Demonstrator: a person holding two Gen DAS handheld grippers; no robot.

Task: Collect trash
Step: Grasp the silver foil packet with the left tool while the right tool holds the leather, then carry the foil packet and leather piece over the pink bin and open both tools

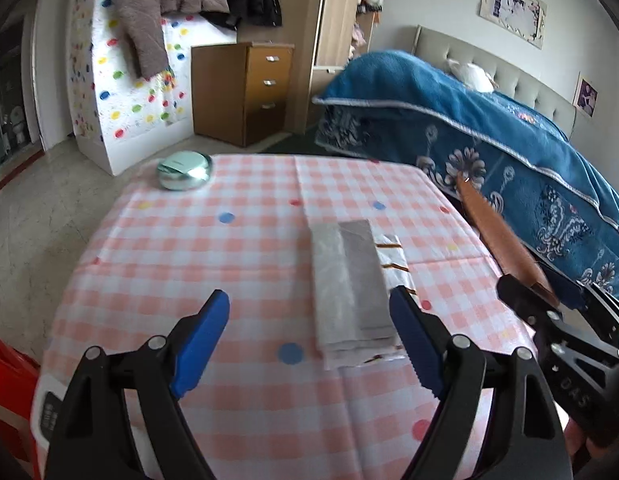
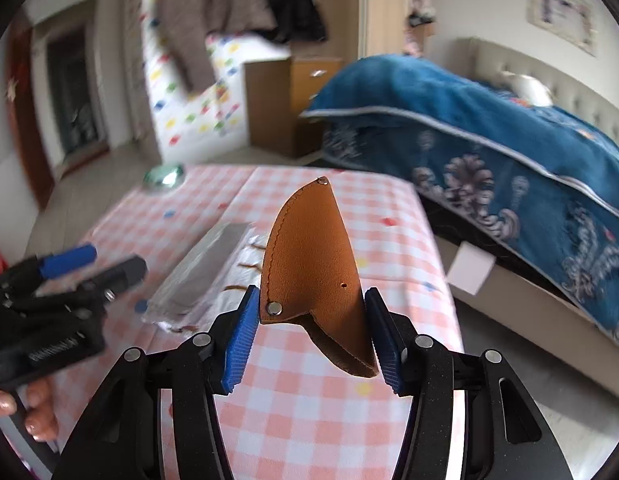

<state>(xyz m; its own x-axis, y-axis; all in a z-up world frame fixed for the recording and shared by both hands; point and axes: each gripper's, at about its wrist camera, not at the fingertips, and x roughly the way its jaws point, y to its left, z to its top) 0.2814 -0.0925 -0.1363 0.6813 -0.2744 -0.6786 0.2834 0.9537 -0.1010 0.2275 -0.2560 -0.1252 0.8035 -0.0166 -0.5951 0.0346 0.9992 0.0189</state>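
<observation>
My right gripper (image 2: 309, 320) is shut on a tan leather sheath (image 2: 313, 256) and holds it upright above the checked table. The sheath also shows in the left wrist view (image 1: 497, 232), at the table's right edge. My left gripper (image 1: 309, 328) is open and empty, low over the table, with its right finger beside a flat grey and silver wrapper (image 1: 351, 284). The wrapper lies on a white plastic packet (image 1: 393, 256) and also shows in the right wrist view (image 2: 205, 272).
A round green tin (image 1: 184, 170) sits at the table's far left corner. The table has a pink checked cloth (image 1: 189, 264). A bed with a blue blanket (image 1: 489, 128) stands close on the right. A wooden drawer unit (image 1: 241, 92) stands behind.
</observation>
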